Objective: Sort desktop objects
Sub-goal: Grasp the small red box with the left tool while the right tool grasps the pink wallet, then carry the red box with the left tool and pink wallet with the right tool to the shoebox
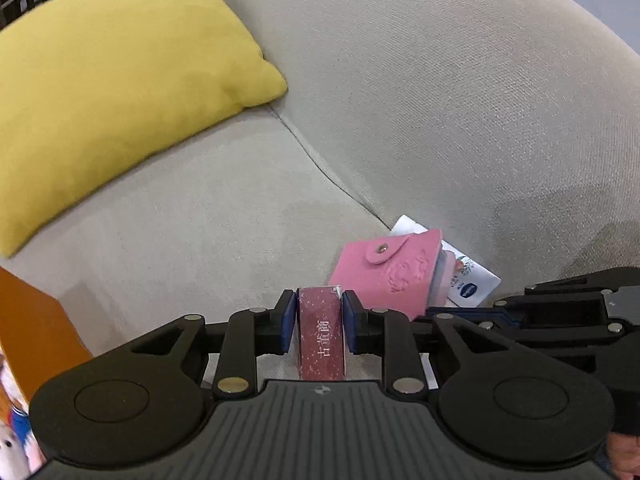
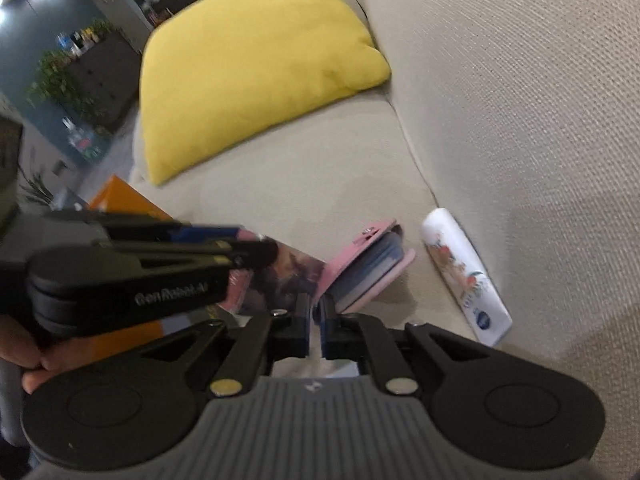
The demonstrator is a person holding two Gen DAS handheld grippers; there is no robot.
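Dark red box [image 1: 322, 334] | clamped between left gripper [image 1: 319, 322] pads, above beige sofa seat [image 1: 180, 240] | pink card wallet [image 1: 390, 276] at 2 o'clock of box, its near edge pinched by right gripper [image 2: 315, 330] | white tube [image 2: 466, 276] beyond wallet, by backrest seam | yellow cushion [image 1: 108, 84] at 10 o'clock, well apart | orange surface [image 1: 32, 320] at 9 o'clock

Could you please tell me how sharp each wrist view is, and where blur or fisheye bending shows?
Left wrist view: sharp, white characters legible on the dark red box; the beige fabric sofa bulges. Right wrist view: softer, the left gripper and pink snap-button card wallet smeared.
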